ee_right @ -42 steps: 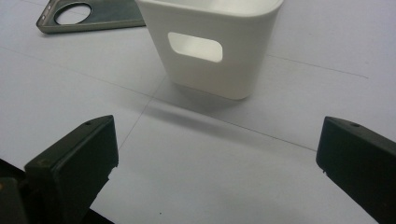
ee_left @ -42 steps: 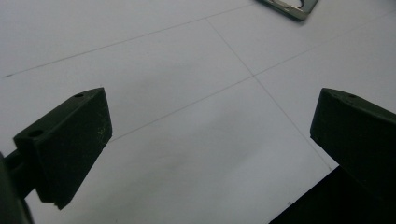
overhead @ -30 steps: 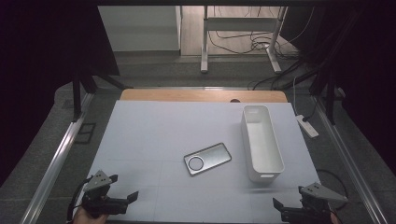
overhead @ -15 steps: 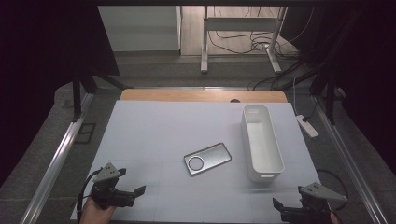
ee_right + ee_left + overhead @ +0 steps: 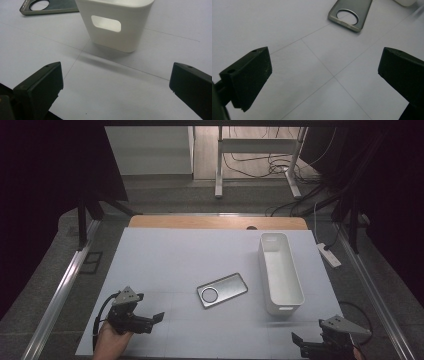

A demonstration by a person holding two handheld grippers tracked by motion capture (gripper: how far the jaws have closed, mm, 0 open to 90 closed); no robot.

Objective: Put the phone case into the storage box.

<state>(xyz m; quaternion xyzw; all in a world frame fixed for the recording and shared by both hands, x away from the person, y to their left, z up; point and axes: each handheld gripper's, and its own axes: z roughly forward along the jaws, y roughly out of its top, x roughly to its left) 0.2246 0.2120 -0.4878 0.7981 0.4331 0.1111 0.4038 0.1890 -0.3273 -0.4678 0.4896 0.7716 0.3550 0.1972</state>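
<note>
- The left hand-held gripper (image 5: 154, 321) hovered low over the near-left part of the bench (image 5: 170, 260), its jaws spread wide with nothing between them.
- A hand (image 5: 111, 340) held it from the bottom edge, and a dark cable looped off its left side.
- From the left gripper view, the two black jaws stood far apart, with bare white surface and thin grid lines between them.
- The grey phone case (image 5: 222, 290) lay flat near the middle of the bench, tilted diagonally, its round camera cut-out at the end nearer the person.
- The case sat ahead of the left hand-held gripper and to its right, well apart from it; in the left gripper view the case (image 5: 352, 11) showed at the top, beyond the jaws.
- The right hand-held gripper (image 5: 300, 346) sat at the near-right corner, jaws also wide open and empty.
- A long white plastic bin (image 5: 280, 272) stood upright on the right side, just beside the case but not touching it.
- In the right gripper view the bin's near end (image 5: 113, 23), with its slot handle, rose ahead of the open jaws, and the case (image 5: 47, 6) lay beyond to its left.
</note>
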